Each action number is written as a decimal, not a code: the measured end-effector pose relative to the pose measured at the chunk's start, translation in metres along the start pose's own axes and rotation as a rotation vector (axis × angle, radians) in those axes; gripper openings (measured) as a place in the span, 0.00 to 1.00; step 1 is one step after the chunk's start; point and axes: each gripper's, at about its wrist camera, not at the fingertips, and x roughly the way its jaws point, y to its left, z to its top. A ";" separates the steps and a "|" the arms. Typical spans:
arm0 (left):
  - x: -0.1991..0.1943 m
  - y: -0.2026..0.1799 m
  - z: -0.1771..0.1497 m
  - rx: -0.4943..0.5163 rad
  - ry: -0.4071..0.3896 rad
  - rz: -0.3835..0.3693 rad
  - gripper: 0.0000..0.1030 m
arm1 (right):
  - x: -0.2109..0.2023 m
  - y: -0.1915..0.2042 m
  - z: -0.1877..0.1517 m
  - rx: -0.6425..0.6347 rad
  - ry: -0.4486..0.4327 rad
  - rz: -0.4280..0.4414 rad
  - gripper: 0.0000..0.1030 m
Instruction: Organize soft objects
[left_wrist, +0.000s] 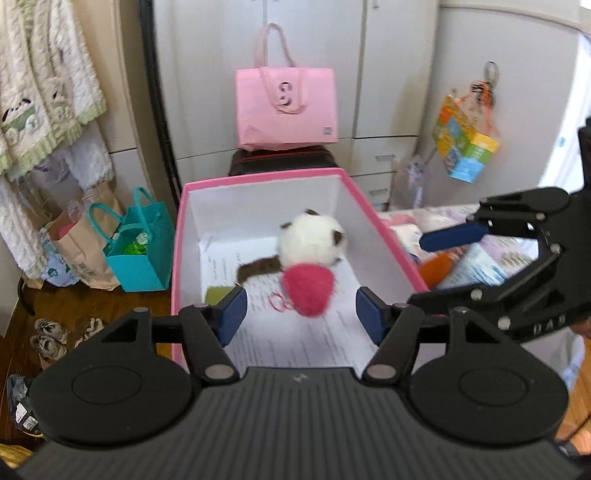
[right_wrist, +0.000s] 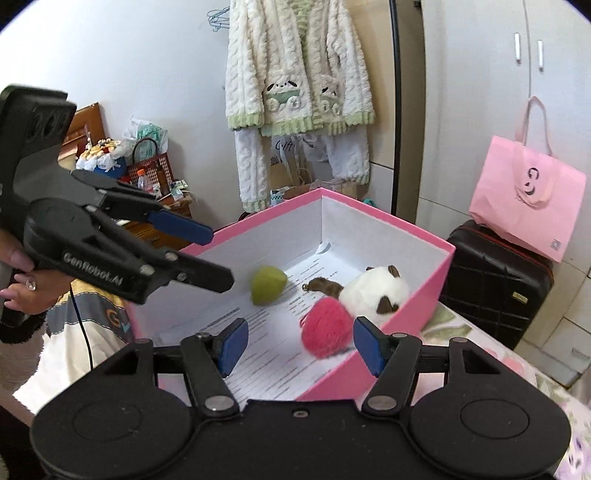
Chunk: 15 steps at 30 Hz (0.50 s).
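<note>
Pink pompom (left_wrist: 307, 291) beyond left gripper (left_wrist: 301, 314)

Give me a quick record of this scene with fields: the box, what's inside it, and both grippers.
box: pink box, open top, white inside, printed paper on its floor
contents: pink pom-pom, green pom-pom, white and brown plush
pink pom-pom position: touching the plush, apart from the green pom-pom
left gripper: jaws open, nothing between them, over the box
right gripper: jaws open, nothing gripped, at the box's near edge
</note>
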 end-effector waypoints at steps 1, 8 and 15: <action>-0.006 -0.004 -0.002 0.011 0.000 -0.008 0.63 | -0.007 0.004 -0.002 0.001 0.002 -0.004 0.66; -0.055 -0.032 -0.018 0.092 -0.045 -0.038 0.75 | -0.061 0.034 -0.015 -0.025 -0.004 -0.038 0.68; -0.094 -0.056 -0.030 0.120 -0.046 -0.147 0.78 | -0.106 0.046 -0.039 -0.008 -0.005 -0.082 0.73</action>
